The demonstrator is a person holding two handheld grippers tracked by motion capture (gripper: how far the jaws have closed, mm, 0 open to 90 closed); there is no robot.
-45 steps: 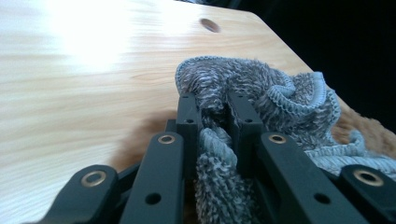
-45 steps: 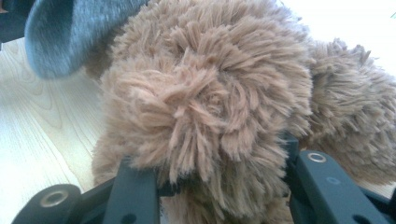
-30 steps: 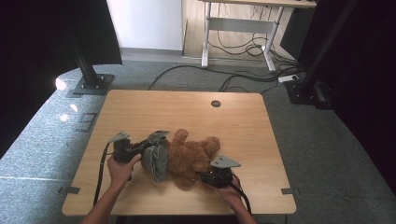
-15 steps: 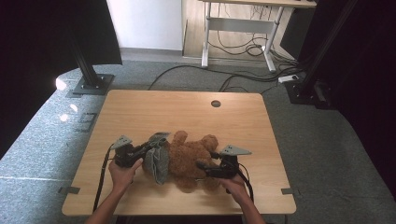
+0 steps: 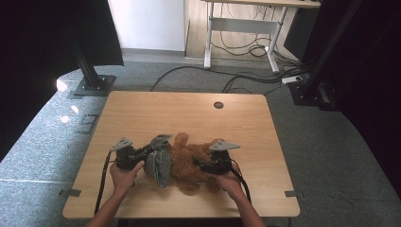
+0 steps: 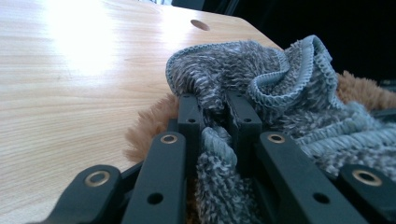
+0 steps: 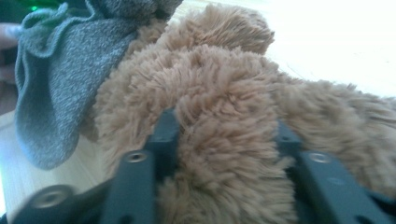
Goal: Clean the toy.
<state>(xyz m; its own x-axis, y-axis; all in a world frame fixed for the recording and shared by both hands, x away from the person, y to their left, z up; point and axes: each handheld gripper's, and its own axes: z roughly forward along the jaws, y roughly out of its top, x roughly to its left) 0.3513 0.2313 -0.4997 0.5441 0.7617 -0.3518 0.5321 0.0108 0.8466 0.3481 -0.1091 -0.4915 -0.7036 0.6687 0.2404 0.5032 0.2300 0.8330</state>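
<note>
A brown plush bear [image 5: 189, 161] lies on the wooden table [image 5: 189, 118] near its front edge. Over the bear's left side is draped a grey knitted cloth [image 5: 158, 158]. My left gripper [image 5: 150, 150] comes in from the left and is shut on a fold of that cloth [image 6: 261, 74], with brown fur [image 6: 149, 126] showing just under the jaws. From the right, my right gripper [image 5: 198, 164] presses into the bear. Its jaws stand wide on either side of a thick plush limb [image 7: 224, 93] and squeeze it. The cloth [image 7: 60, 70] hangs beyond on the left.
A round cable hole [image 5: 218, 105] sits near the table's far edge. Bare wood stretches across the far half and both sides. Black stand bases [image 5: 92, 87] and floor cables [image 5: 246, 80] lie beyond the table.
My right gripper has moved from the bear's lower right up and inward onto the plush limb. The left gripper has kept its hold on the cloth and barely shifted.
</note>
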